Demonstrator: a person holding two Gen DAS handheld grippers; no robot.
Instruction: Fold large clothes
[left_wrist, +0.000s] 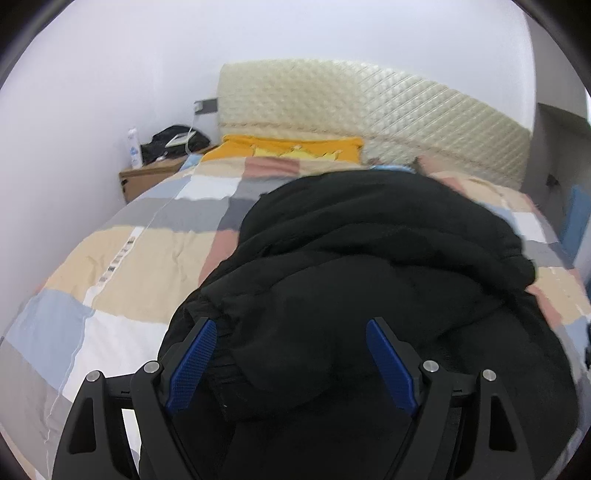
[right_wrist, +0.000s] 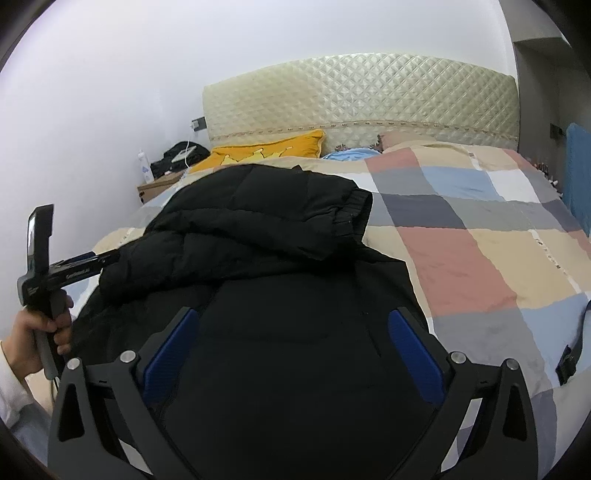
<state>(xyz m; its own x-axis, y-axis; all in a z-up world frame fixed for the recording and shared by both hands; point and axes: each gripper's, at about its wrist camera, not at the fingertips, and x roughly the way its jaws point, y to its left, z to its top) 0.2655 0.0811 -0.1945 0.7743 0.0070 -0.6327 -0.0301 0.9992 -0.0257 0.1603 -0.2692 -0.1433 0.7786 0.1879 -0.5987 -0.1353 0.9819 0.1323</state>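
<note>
while both tongs hang wide, fold of black jacket (right_wrist: 280, 280) partly done.
left tongs (left_wrist: 291, 332) and right tongs (right_wrist: 291, 321) grip nothing over its near hem; sleeve (right_wrist: 295, 206) lies across; jacket on checked bed quilt (right_wrist: 480, 258); next likely: pinch hem corners, fold toward headboard (right_wrist: 369, 92).

You will find almost nothing legible here. The side of the left gripper (right_wrist: 74, 275), seen from the right wrist view at the left edge of the bed (right_wrist: 461, 258), carries a short line of pale lettering, and a small label sits lower on its body; both are too blurred to read. The white bottle (left_wrist: 134, 147) on the bedside cabinet (left_wrist: 147, 177) bears a blue mark, unreadable too.
</note>
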